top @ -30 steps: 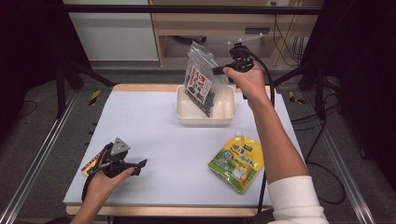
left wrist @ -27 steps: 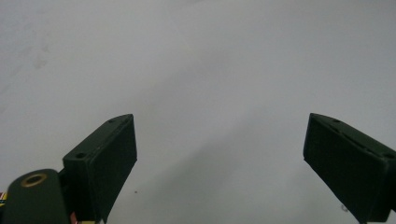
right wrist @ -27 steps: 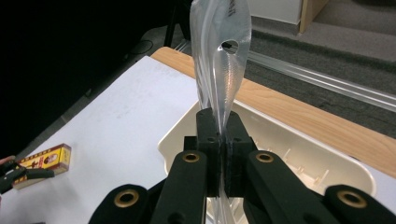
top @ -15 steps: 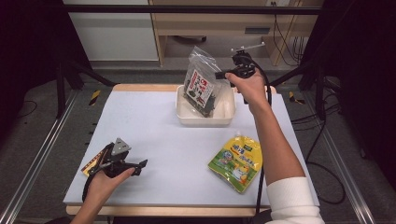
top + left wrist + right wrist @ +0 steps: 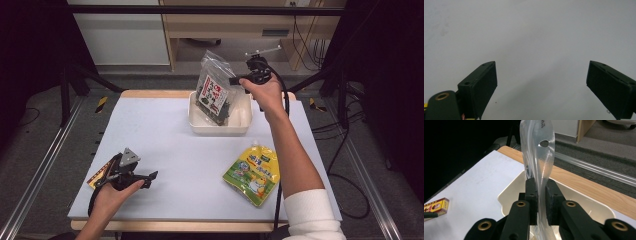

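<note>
The right arm reaches far forward, its gripper (image 5: 235,80) raised and its jaws pinched together. The left gripper (image 5: 150,176) lies low near the body, jaws wide apart, apparently resting flat, hand (image 5: 112,192) behind it.

bag (image 5: 537,157) cut off at top edge, label txt (image 5: 213,94) unreadable

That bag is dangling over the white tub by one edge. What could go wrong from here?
The right gripper pinches only the thin clear top strip of the bag, so the slick plastic might slip out early. The bag hangs tilted with its lower end just inside the tub; released now, it might lean on the rim or tip out instead of lying flat. The left gripper rests far off, open, too distant to help.
</note>
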The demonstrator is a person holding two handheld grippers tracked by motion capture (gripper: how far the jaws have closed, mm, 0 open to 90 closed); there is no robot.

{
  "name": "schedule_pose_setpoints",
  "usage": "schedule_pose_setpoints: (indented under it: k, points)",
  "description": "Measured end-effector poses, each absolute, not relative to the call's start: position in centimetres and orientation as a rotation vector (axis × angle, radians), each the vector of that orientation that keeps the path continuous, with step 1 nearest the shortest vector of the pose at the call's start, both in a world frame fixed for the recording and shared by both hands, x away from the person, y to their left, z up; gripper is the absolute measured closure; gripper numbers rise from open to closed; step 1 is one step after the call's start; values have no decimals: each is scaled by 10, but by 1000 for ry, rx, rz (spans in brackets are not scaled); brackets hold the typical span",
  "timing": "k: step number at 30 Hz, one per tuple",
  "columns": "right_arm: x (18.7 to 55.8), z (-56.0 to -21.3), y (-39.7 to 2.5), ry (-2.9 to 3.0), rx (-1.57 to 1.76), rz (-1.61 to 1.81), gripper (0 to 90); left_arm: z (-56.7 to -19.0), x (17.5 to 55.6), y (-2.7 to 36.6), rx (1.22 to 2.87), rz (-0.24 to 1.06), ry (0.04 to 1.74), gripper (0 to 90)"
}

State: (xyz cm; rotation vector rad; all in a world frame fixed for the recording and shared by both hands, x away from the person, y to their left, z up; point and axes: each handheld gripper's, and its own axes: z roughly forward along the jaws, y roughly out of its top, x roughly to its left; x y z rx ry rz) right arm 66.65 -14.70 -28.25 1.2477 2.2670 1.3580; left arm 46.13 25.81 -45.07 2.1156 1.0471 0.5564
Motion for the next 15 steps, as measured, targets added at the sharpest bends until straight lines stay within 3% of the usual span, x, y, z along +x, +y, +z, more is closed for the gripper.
schedule_pose_setpoints:
  k: [10,15]
  points:
    - [663,-281,-141,2256,1215,1348,616,-451,461,258,2116,556,1049,94]
    - [660,-279,-136,2259,1198,1352,577,-451,461,258,2115,556,1049,94]
